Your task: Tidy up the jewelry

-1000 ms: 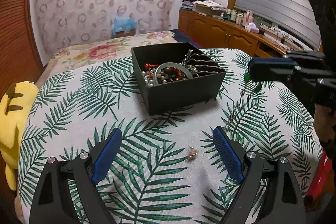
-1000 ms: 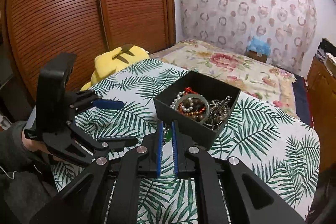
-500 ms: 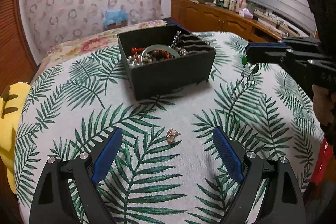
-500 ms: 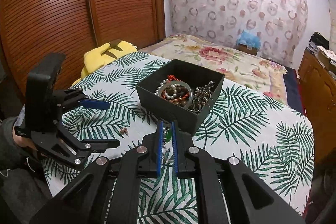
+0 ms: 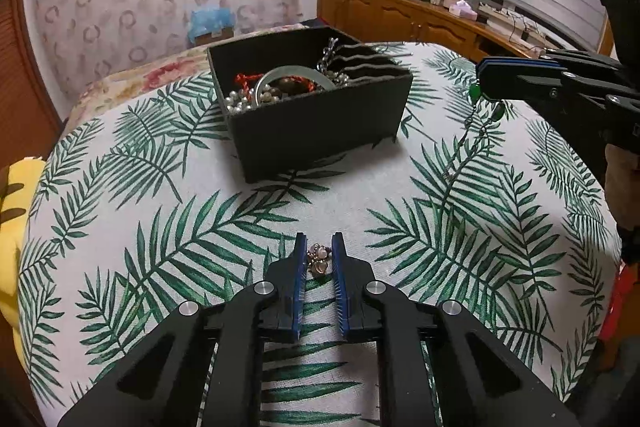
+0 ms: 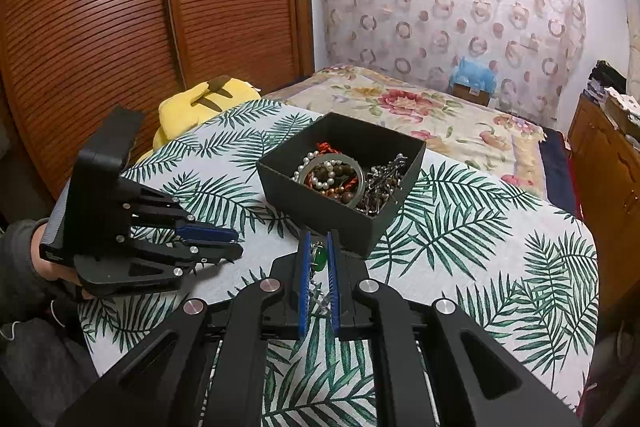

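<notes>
A black open box (image 5: pixel 316 131) holding beads, a bangle and hairpins stands on the palm-leaf tablecloth; it also shows in the right wrist view (image 6: pixel 340 187). My left gripper (image 5: pixel 319 253) is shut on a small pinkish ring (image 5: pixel 319 261) at the cloth surface, in front of the box. My right gripper (image 6: pixel 319 251) is shut on a green-bead chain necklace (image 6: pixel 319 255), held above the cloth right of the box; the chain (image 5: pixel 468 135) hangs down from it in the left wrist view.
A yellow plush toy (image 6: pixel 200 103) lies at the table's left edge. A floral bed (image 6: pixel 420 115) lies behind the table. A wooden sideboard (image 5: pixel 400 15) with clutter runs along the right wall. A wooden sliding door (image 6: pixel 120 27) stands at left.
My left gripper moved forward and down onto the ring and closed on it; it was wide open before. My right gripper stays shut on the necklace, a little closer to the box.
</notes>
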`<move>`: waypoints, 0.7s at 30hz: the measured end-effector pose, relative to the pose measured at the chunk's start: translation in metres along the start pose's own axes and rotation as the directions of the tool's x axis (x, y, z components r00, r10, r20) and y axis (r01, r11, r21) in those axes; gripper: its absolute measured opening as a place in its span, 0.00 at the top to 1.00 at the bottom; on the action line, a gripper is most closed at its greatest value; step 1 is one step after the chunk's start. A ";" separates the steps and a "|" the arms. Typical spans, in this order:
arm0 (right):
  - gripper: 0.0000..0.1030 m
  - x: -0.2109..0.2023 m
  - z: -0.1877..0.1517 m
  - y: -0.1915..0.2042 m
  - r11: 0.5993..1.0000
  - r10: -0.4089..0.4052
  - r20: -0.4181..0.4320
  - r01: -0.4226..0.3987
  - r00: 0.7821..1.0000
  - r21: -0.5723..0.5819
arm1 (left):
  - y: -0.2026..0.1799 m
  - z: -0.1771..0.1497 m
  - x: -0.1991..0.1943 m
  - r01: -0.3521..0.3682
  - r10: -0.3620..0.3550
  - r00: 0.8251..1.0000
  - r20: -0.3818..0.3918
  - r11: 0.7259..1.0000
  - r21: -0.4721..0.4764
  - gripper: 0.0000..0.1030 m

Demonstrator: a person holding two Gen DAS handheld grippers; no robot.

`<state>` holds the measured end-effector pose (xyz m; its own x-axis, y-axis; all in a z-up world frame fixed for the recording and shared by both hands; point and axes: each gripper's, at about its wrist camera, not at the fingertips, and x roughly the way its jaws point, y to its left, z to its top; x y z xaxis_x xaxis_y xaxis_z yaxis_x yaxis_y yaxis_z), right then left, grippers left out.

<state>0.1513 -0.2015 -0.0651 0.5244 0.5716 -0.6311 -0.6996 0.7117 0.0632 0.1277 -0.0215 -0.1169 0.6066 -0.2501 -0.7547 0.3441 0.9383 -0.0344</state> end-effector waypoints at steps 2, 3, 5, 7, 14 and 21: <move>0.91 -0.001 0.005 -0.001 1.000 0.000 0.008 0.000 1.000 -0.002 | 0.002 0.003 -0.005 0.002 -0.002 1.000 0.022 1.000 -0.012 0.89; 0.91 -0.002 0.008 -0.001 1.000 -0.001 0.015 0.001 1.000 -0.004 | 0.003 0.006 -0.008 0.008 -0.007 0.999 0.037 1.000 -0.019 0.89; 0.91 -0.005 0.015 -0.002 1.000 -0.002 0.031 0.003 1.000 -0.007 | 0.005 0.011 -0.014 0.009 -0.007 0.998 0.060 1.000 -0.025 0.89; 0.91 -0.006 0.024 -0.002 1.000 -0.007 0.048 0.007 0.999 -0.010 | 0.008 0.020 -0.021 0.004 -0.002 0.996 0.087 1.000 -0.028 0.89; 0.91 0.002 0.060 -0.011 0.999 -0.032 0.107 0.032 0.994 -0.002 | 0.015 0.055 -0.035 -0.011 0.017 0.986 0.164 0.999 -0.035 0.89; 0.91 0.031 0.076 -0.029 0.999 -0.026 0.079 0.023 0.997 0.042 | 0.023 0.079 -0.024 -0.027 0.036 0.982 0.185 0.998 -0.052 0.89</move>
<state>0.2248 -0.1735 -0.0281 0.5795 0.5831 -0.5693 -0.6663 0.7412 0.0810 0.1779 -0.0124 -0.0471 0.7407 -0.2559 -0.6212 0.2899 0.9558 -0.0481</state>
